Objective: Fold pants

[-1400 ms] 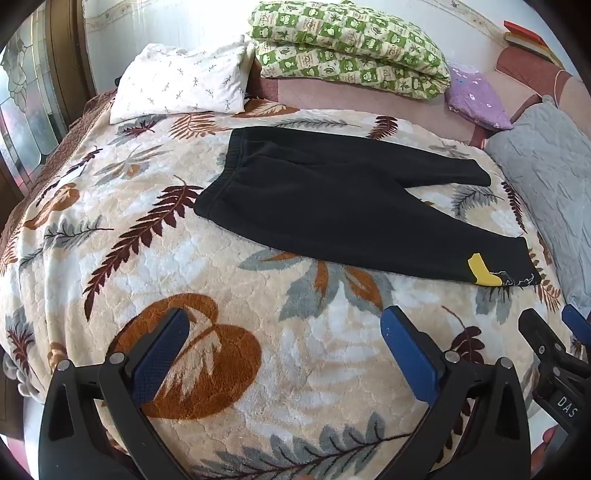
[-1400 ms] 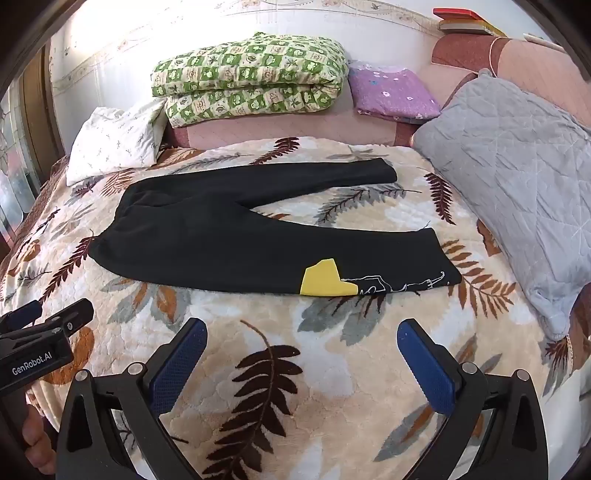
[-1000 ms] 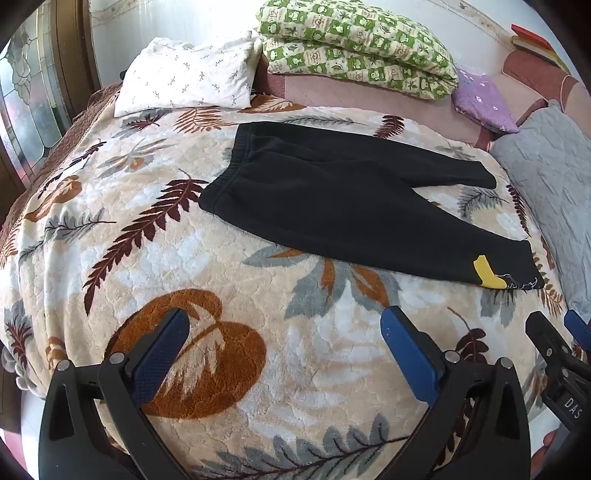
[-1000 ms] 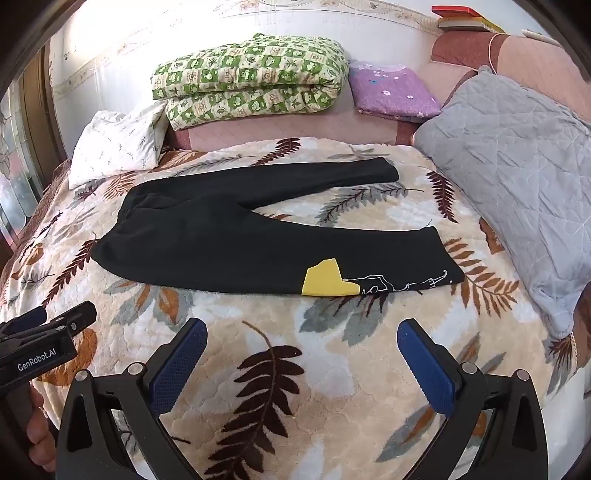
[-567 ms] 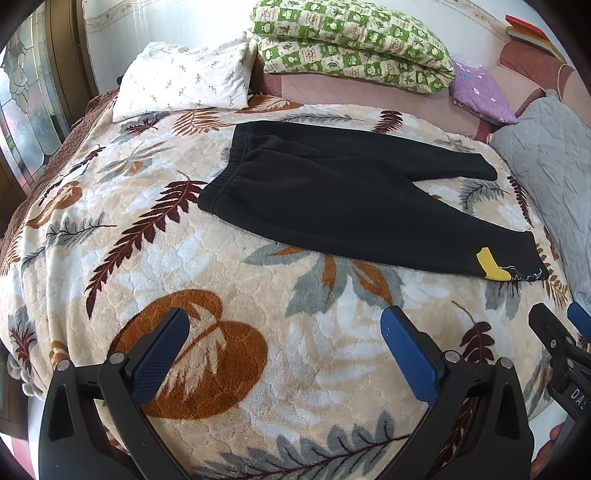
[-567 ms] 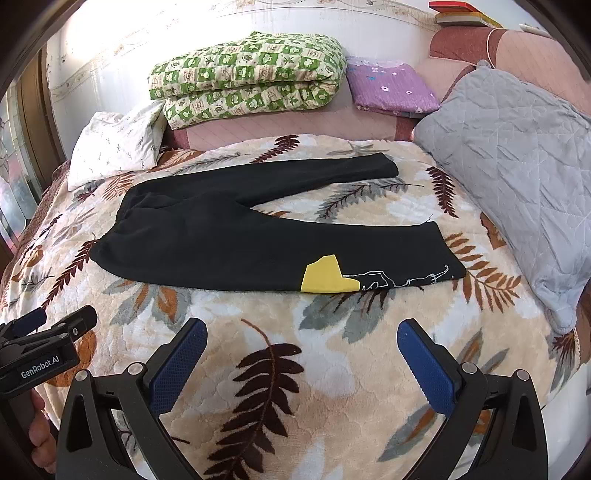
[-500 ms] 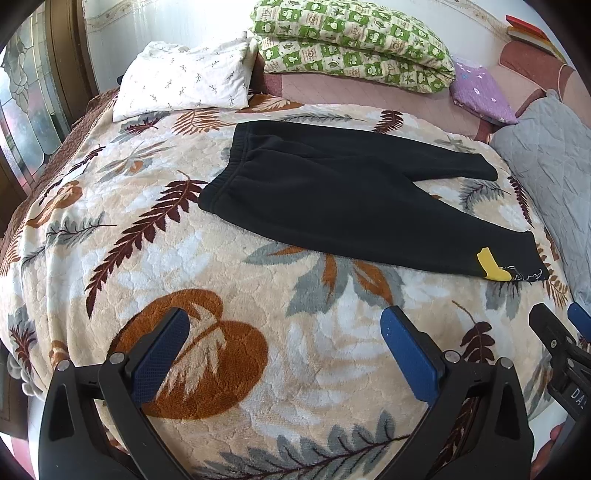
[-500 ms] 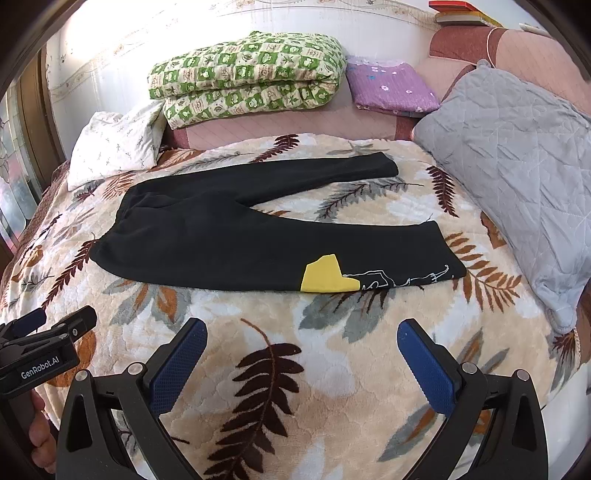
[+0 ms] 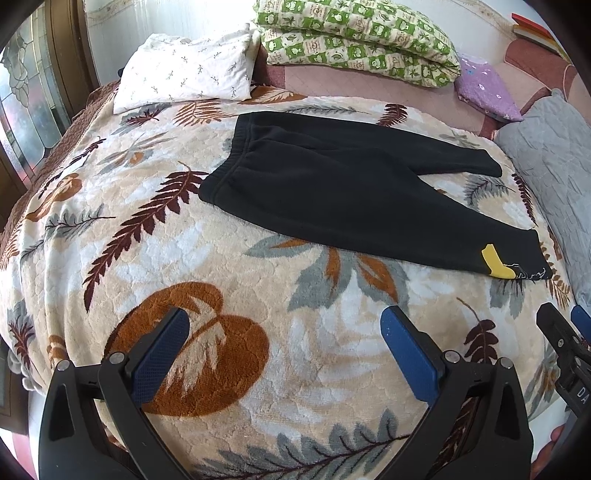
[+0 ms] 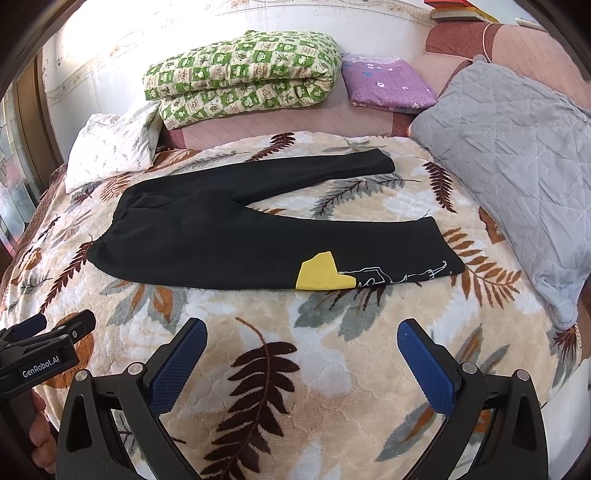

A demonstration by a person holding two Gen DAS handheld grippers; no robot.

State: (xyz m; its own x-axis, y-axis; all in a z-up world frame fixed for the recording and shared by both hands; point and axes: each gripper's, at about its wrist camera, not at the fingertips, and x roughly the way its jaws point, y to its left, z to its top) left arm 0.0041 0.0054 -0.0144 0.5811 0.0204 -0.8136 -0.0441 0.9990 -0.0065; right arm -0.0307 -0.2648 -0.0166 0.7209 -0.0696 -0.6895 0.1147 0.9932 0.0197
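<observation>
Black pants (image 9: 332, 184) lie flat on the leaf-patterned blanket (image 9: 184, 258), waistband to the left, legs spread to the right. The near leg has a yellow patch (image 10: 321, 275) and white line drawing by its cuff. In the right wrist view the pants (image 10: 221, 236) fill the middle. My left gripper (image 9: 284, 354) is open and empty, above the blanket short of the waistband side. My right gripper (image 10: 303, 362) is open and empty, short of the near leg. The right gripper also shows in the left wrist view (image 9: 565, 347), and the left gripper in the right wrist view (image 10: 48, 332).
A white pillow (image 9: 184, 74), a green checked folded quilt (image 9: 354, 33) and a purple cushion (image 9: 484, 88) lie along the far edge. A grey quilted pillow (image 10: 517, 155) lies right of the pants. A window frame (image 9: 22, 92) stands at the left.
Both grippers have drifted only slightly, with small shifts in view. The pants have not moved and both grippers stay open.
</observation>
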